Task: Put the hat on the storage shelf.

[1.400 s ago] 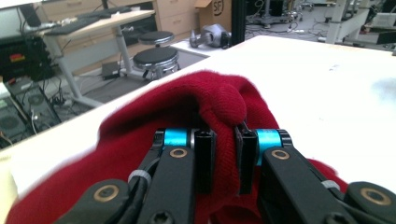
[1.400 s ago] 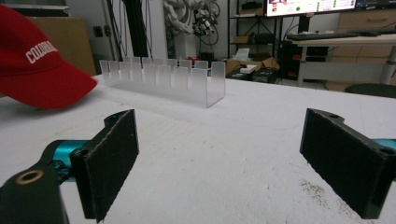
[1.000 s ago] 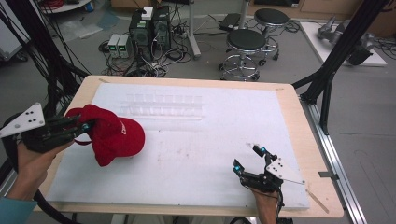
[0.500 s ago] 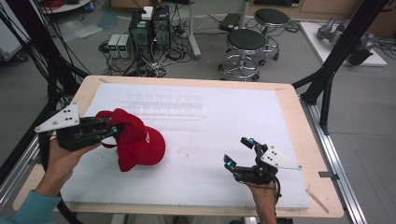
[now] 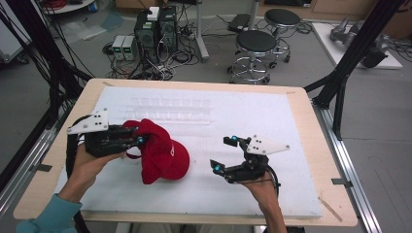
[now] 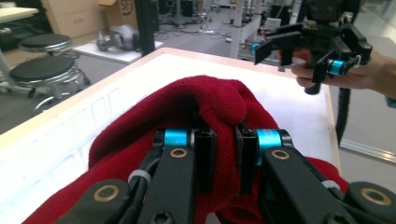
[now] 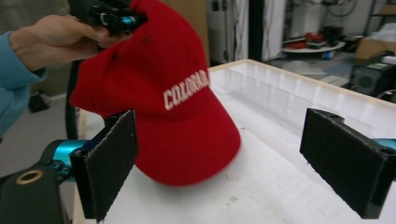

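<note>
A red cap (image 5: 161,154) with white lettering hangs over the white mat, its brim low near the surface. My left gripper (image 5: 137,141) is shut on the back of the cap's crown; in the left gripper view the red fabric (image 6: 219,100) is pinched between the two black jaws of that gripper (image 6: 225,156). My right gripper (image 5: 222,153) is open to the right of the cap, jaws pointing at it with a gap between. In the right gripper view the cap (image 7: 180,105) hangs ahead of the wide-apart pads (image 7: 112,161), nothing between them.
A white foam mat (image 5: 252,114) covers the wooden table (image 5: 311,121). Black frame posts (image 5: 347,63) stand at the right and left edges. Stools (image 5: 255,46) and computer boxes (image 5: 155,26) sit on the floor beyond the far edge.
My left gripper has carried the cap rightward toward the table's middle. My right gripper has risen and moved left toward the cap.
</note>
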A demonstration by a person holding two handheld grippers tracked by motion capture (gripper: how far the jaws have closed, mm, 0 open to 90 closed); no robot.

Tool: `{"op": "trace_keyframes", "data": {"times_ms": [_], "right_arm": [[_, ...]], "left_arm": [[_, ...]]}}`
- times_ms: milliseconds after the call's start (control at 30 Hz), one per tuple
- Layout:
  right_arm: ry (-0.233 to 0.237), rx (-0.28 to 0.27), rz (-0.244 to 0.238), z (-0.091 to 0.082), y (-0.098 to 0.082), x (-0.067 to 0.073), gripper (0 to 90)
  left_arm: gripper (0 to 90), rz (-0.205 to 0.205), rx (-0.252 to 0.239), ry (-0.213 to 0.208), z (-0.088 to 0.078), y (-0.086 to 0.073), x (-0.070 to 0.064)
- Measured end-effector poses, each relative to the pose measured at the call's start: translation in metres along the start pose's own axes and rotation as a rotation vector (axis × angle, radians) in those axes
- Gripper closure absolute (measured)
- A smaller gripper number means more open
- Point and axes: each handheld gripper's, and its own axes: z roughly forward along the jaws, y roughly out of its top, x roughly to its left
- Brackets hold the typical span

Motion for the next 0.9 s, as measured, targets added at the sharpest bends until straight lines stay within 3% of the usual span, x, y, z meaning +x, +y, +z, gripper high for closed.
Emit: {"op": "trace_keyframes", "data": {"times_ms": [133,200,467,533,800,900], "right_arm": [[0.086,0.032,-0.008,0.014,0.011,0.0,10.5],[0.108,0.051,-0.012,0.022,0.015,-0.001,10.6],[0.185,0.129,-0.03,0.052,0.025,-0.002,10.7],[0.215,0.141,-0.034,0.058,0.028,-0.001,16.4],[0.272,0.16,-0.042,0.081,0.038,-0.003,17.5],[0.289,0.16,-0.056,0.085,0.041,-0.003,22.1]], "left_arm": [[82.4,0.002,0.018,-0.038,0.008,0.0,-0.002],[82.4,0.008,0.021,-0.058,0.012,0.001,-0.004],[82.4,0.016,0.021,-0.11,0.022,0.006,-0.008],[82.4,0.019,0.024,-0.113,0.025,0.009,-0.009],[82.4,0.039,0.033,-0.146,0.031,0.018,-0.011],[82.4,0.047,0.029,-0.164,0.033,0.02,-0.012]]}}
